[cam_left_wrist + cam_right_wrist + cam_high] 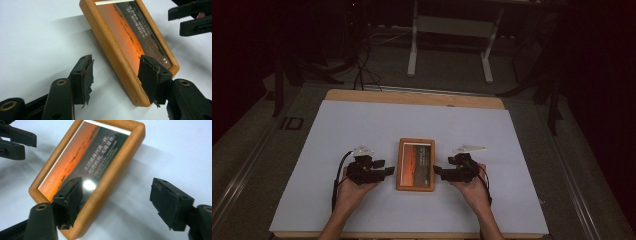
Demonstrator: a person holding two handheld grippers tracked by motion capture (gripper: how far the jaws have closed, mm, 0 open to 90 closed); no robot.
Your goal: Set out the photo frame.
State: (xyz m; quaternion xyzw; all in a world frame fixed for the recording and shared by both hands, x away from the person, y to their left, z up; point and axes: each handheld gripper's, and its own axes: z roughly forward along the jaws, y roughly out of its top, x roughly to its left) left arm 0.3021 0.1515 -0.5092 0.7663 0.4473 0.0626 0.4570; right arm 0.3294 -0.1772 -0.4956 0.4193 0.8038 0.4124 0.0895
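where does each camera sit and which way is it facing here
High view: above the person's side, looking forward and down on the white table; forearms, left gripper and right gripper flank the wooden picture frame.
Left gripper view: rides the left gripper, looking along its open jaws astride one long frame edge.
Right gripper view: rides the right gripper, open jaws astride the opposite edge.
Shared: the frame; each gripper view catches the other gripper.

A picture frame (415, 164) lies flat at the middle of the tabletop (362, 125). My left gripper (388, 171) sits just left of it, my right gripper (438, 170) just right, jaws facing inward.
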